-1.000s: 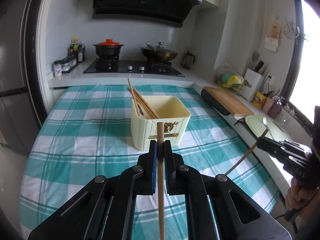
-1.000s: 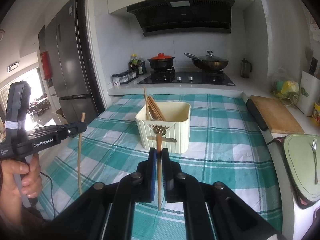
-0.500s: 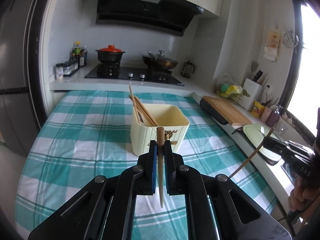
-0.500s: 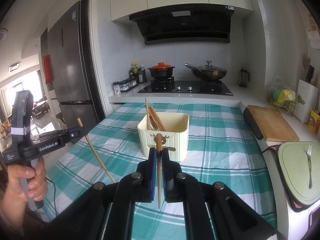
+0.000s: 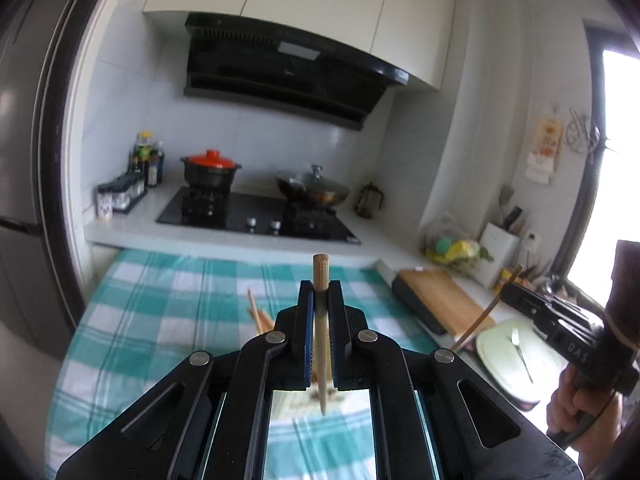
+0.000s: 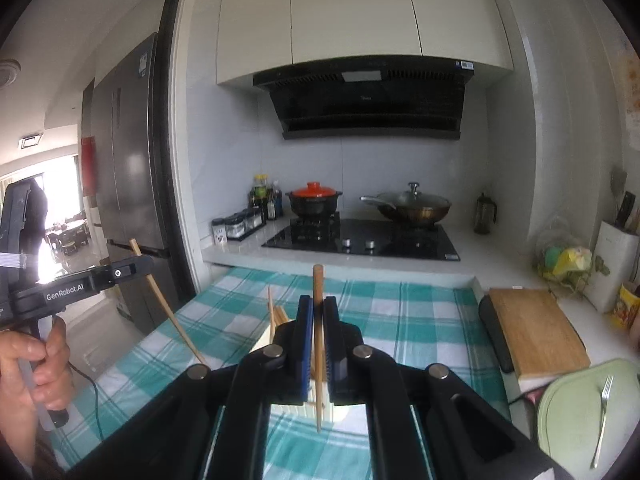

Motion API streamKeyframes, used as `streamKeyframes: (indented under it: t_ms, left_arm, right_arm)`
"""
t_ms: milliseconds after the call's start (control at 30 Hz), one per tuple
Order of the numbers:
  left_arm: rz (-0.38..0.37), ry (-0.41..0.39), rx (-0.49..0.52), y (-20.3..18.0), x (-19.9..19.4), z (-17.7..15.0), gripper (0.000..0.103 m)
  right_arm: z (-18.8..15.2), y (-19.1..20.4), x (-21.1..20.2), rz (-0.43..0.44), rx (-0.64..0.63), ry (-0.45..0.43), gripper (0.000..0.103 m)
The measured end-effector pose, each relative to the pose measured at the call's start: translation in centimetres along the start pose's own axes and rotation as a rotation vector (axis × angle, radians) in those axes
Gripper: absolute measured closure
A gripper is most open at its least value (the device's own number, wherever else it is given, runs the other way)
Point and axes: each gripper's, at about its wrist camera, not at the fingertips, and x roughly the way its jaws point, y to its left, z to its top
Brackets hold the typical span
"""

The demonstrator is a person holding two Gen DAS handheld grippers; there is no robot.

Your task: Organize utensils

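In the left wrist view my left gripper (image 5: 320, 286) is shut on a wooden chopstick (image 5: 321, 272) that stands upright between the pads. The cream utensil holder (image 5: 316, 398) sits low behind its fingers and is mostly hidden. Several chopsticks (image 5: 256, 314) poke out of the holder. At the right, my right gripper (image 5: 516, 298) grips a slanted chopstick (image 5: 480, 322). The right wrist view has the right gripper (image 6: 318, 302) shut on its upright chopstick (image 6: 318, 280), above the holder (image 6: 262, 340). The left gripper (image 6: 136, 264) is at the left with its chopstick (image 6: 172, 320).
A teal checked cloth (image 6: 400, 320) covers the table. A green plate (image 6: 568, 420) with a fork (image 6: 602, 412) and a wooden cutting board (image 6: 536, 332) lie to the right. Behind are a hob with a red-lidded pot (image 6: 316, 200) and a wok (image 6: 412, 204).
Both grippers have risen with their chopsticks held. The holder has sunk lower in both views and is now mostly hidden behind the fingers.
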Motion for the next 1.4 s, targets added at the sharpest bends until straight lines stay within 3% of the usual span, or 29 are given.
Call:
streamKeyframes:
  t_ms: [133,267,500,633,667,700,733,800,967,1100,1233,1400]
  left_arm:
    - [0.031,-0.009,0.014,0.2,3.8,1.6,0.098]
    - [0.052,0.064,0.019,0.8,8.2,1.2,0.099]
    - [0.063,0.271,-0.011,3.1,15.9,-2.2,0.098]
    - [0.086,0.333,-0.01,3.9,18.3,-3.9,0.097]
    - [0.095,0.335,-0.009,4.0,18.3,-4.2,0.091]
    - [0.1,0.337,-0.008,4.2,18.2,-4.4,0.078]
    - [0.106,0.334,-0.006,4.3,18.1,-4.4,0.069]
    - [0.124,0.31,0.001,4.5,17.3,-4.5,0.047]
    - [0.187,0.264,0.072,4.1,14.7,-4.8,0.024]
    - [0.302,0.198,0.184,2.6,12.0,-6.2,0.001]
    - [0.397,0.153,0.279,0.3,8.6,-8.9,0.001]
    - [0.338,0.182,0.22,-1.2,4.5,-11.8,0.001]
  right_arm:
    - [2.6,-0.6,3.5,0.001,-0.007,-0.033,0.098]
    - [3.2,-0.8,8.0,0.017,-0.032,0.003,0.098]
    - [0.8,-0.2,17.5,0.017,-0.113,0.253,0.098]
    - [-1.2,-0.6,22.2,0.066,-0.086,0.372,0.097]
    - [-1.6,-0.8,22.9,0.085,-0.07,0.388,0.096]
    - [-1.9,-1.1,23.5,0.095,-0.059,0.395,0.086]
    - [-2.1,-1.3,23.9,0.102,-0.047,0.394,0.066]
    - [-2.5,-1.7,23.8,0.101,-0.018,0.363,0.048]
    - [-3.0,-2.6,22.9,0.074,0.042,0.324,0.047]
    - [-3.6,-3.1,20.6,0.057,0.065,0.308,0.036]
    - [-4.9,-2.7,16.8,0.035,0.068,0.296,0.024]
    - [-7.1,-1.5,11.5,-0.004,0.062,0.269,0.016]
